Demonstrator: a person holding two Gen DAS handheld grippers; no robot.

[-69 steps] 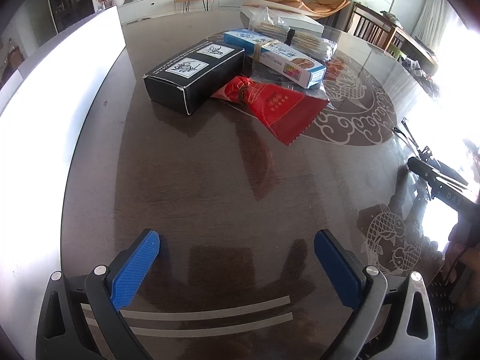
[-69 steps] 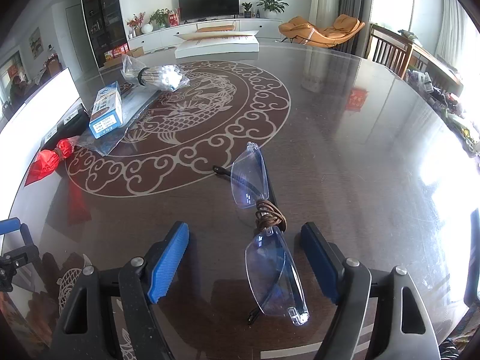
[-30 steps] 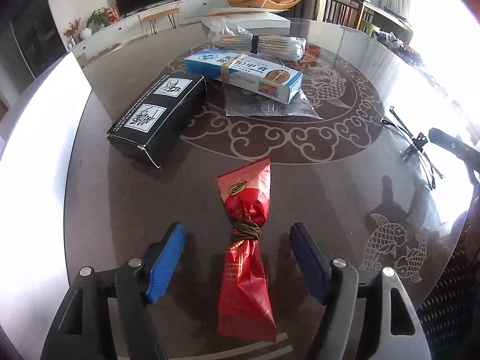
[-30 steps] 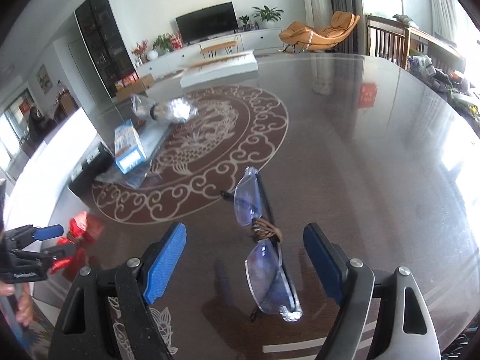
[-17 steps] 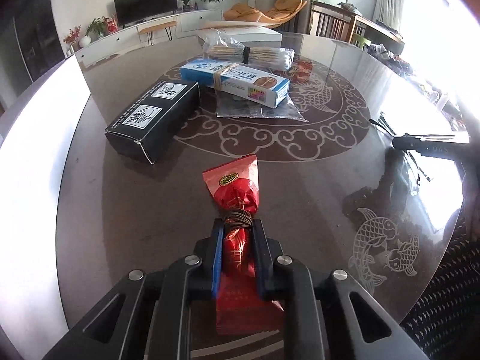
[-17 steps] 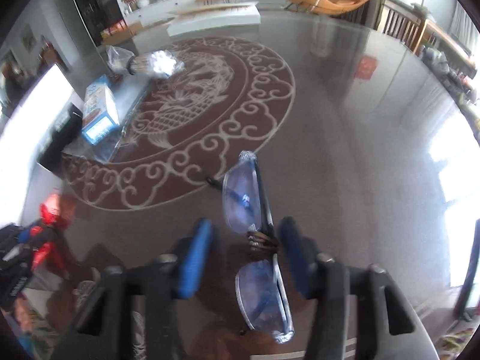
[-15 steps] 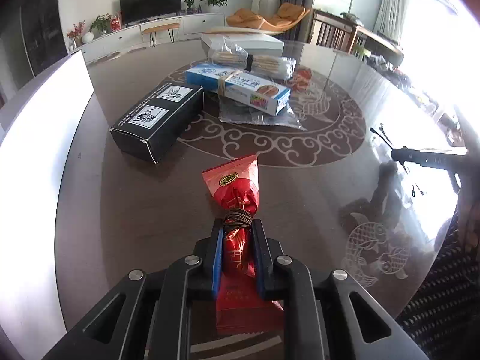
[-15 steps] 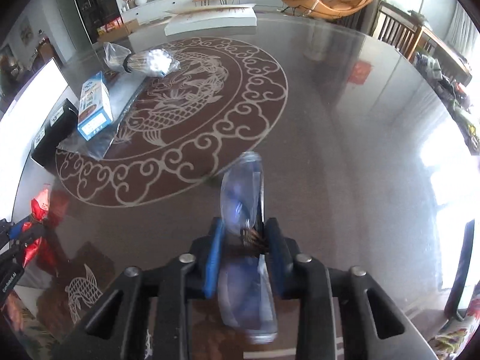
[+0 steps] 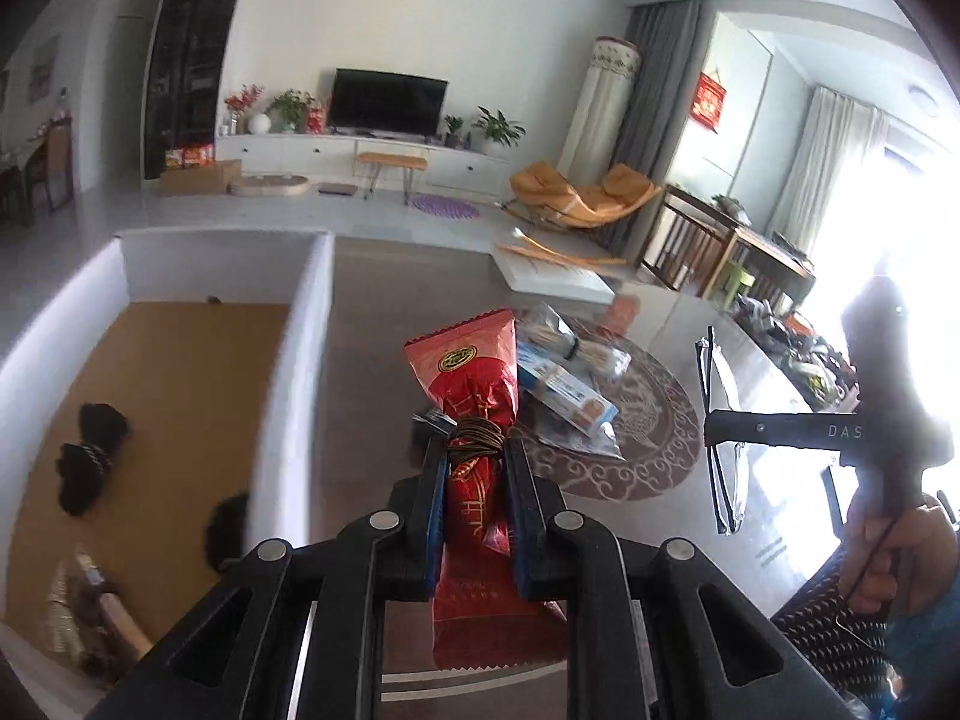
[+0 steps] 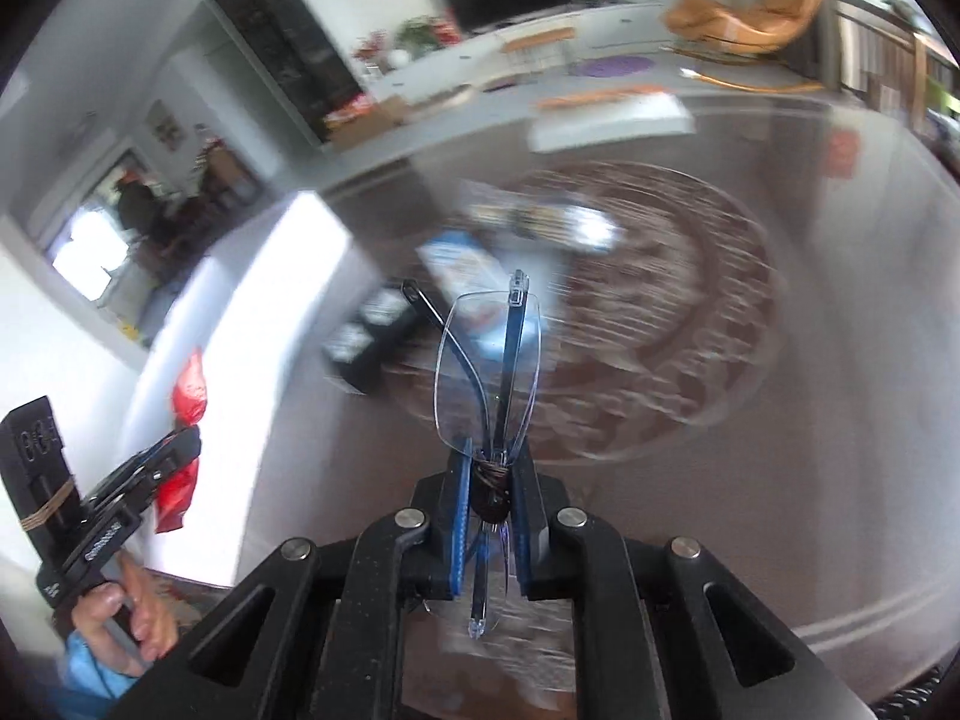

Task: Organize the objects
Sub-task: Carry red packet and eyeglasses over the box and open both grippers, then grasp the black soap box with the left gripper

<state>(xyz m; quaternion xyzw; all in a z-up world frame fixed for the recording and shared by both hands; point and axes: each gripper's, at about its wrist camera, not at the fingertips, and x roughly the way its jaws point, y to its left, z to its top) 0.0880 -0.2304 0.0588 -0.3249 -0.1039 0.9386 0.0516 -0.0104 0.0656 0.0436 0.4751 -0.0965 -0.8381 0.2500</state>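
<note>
Left gripper [image 9: 475, 468] clamps red packet [image 9: 474, 396] at its tied middle, lifted above table [image 9: 372, 360], beside white bin [image 9: 300, 360]. Right gripper [image 10: 489, 480] pinches folded glasses [image 10: 489, 360], raised off table.

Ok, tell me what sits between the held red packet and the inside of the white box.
In the left wrist view, only the box's white side wall and a strip of dark table separate the red packet, clamped in the left gripper, from the brown box floor.
</note>
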